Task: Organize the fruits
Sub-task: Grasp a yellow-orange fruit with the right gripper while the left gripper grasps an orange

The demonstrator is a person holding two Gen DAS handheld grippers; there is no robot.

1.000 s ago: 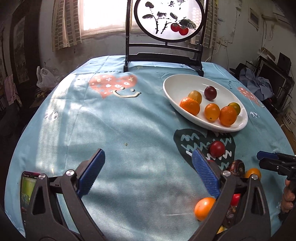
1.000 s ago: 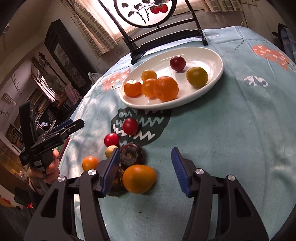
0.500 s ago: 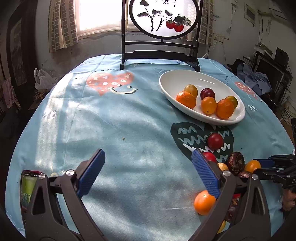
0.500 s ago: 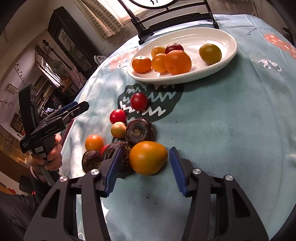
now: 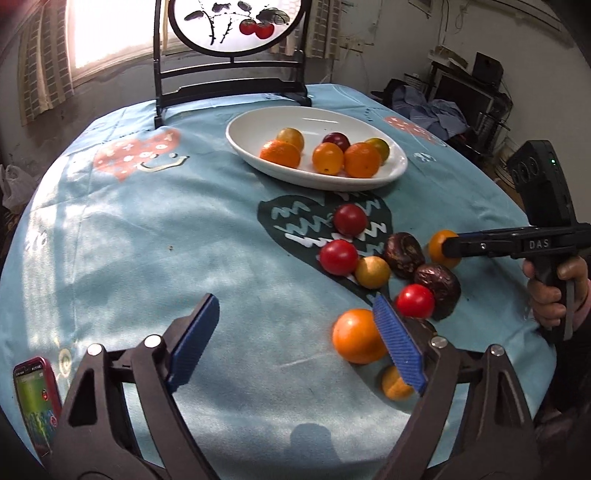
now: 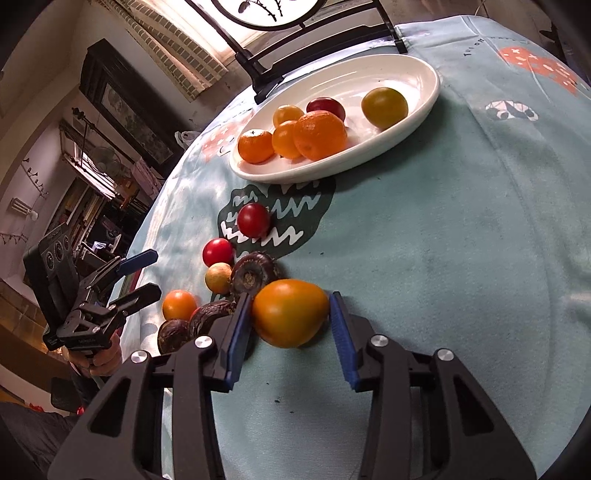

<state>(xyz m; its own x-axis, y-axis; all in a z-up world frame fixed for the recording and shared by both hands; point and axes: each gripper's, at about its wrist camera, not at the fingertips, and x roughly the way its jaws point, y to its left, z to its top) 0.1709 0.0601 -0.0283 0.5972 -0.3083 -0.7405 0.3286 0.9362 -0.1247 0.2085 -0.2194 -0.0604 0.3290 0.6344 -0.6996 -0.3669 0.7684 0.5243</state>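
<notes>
A white oval plate (image 5: 397,166) (image 6: 424,92) holds several oranges and tomatoes. Loose fruit lies in front of it on the blue tablecloth: red tomatoes (image 5: 339,257), dark passion fruits (image 5: 403,249), small oranges (image 5: 355,336). My right gripper (image 6: 291,326) has its blue pads on both sides of a large orange tomato (image 6: 290,317), which rests on the cloth; the jaws look closed onto it. It also shows in the left wrist view (image 5: 458,246). My left gripper (image 5: 295,339) is open and empty above the cloth, its right pad beside an orange.
A dark wooden stand with a round painted screen (image 5: 236,26) is at the table's far edge. A red phone (image 5: 35,398) lies near the left front edge. Furniture and clothes (image 5: 436,107) crowd the room to the right.
My right gripper moved forward around the large orange tomato and narrowed onto it. My left gripper shifted right, toward the loose fruit, still open.
</notes>
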